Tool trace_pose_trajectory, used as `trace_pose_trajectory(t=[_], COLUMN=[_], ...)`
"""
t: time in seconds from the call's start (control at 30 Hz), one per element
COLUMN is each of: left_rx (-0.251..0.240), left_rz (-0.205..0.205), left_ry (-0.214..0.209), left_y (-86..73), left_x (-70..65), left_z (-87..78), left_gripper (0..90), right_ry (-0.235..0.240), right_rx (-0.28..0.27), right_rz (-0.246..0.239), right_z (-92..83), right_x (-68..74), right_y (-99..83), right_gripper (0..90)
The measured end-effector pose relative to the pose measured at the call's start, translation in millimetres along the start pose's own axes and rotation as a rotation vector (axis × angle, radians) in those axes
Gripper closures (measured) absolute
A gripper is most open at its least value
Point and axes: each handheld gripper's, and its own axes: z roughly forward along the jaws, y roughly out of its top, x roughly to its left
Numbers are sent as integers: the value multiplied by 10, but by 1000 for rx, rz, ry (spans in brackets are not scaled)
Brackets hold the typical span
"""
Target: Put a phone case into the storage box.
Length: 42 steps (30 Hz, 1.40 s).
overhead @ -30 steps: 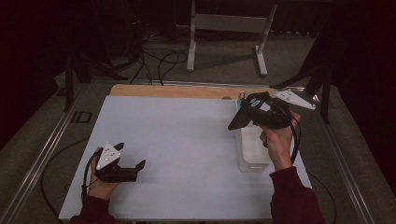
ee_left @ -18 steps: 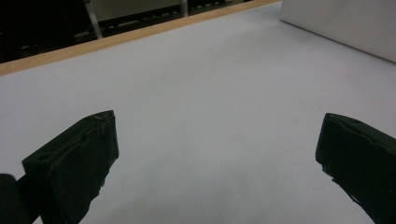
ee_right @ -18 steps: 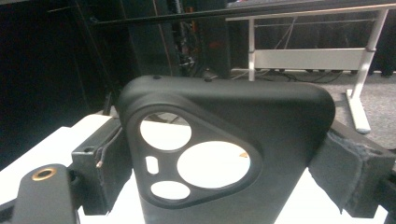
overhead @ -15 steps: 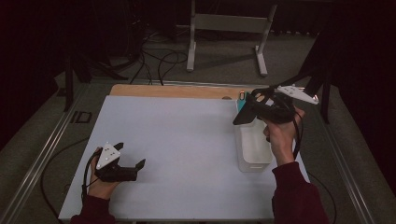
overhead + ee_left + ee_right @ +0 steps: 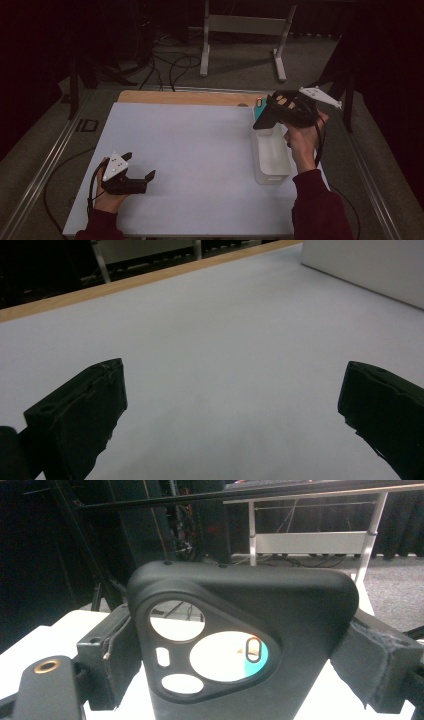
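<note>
Lifted a little farther toward the back of the bench since a second ago, the black phone case (image 5: 240, 650) now rides above the far end of the clear plastic bin (image 5: 272, 160), pinched across its width by the right gripper (image 5: 267, 117). It looks light, thin and somewhat flexible, with a smooth skin that could slip; holding the solid side edges, clear of the camera cut-outs, seems safest. Well away from the bin, near the bench's (image 5: 190, 145) front left corner, the left gripper (image 5: 142, 182) rests with its jaws spread, holding nothing.
</note>
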Motion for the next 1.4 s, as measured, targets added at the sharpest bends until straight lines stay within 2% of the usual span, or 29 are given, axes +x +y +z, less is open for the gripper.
trace_pose_trajectory(t=[0.27, 0.53, 0.6, 0.7, 1.4], left_rx=[-3, -7, -8, -8, -11], left_rz=[-8, -12, -13, -12, -10], left_ry=[-3, -1, -1, 0, 2], left_y=[-1, -2, -2, -2, 1], left_x=[1, 11, 11, 11, 12], left_z=[-4, -7, -8, -8, -13], left_gripper=[0, 0, 0, 0, 0], right_ry=[-36, -77, -89, -96, -139], right_rx=[8, 18, 25, 35, 71], right_rz=[-9, 7, -7, -19, -16], right_z=[61, 137, 163, 197, 348], right_x=[-64, -140, -139, -138, -215], right_y=[18, -6, -17, -24, -40], right_gripper=[138, 138, 138, 138, 138])
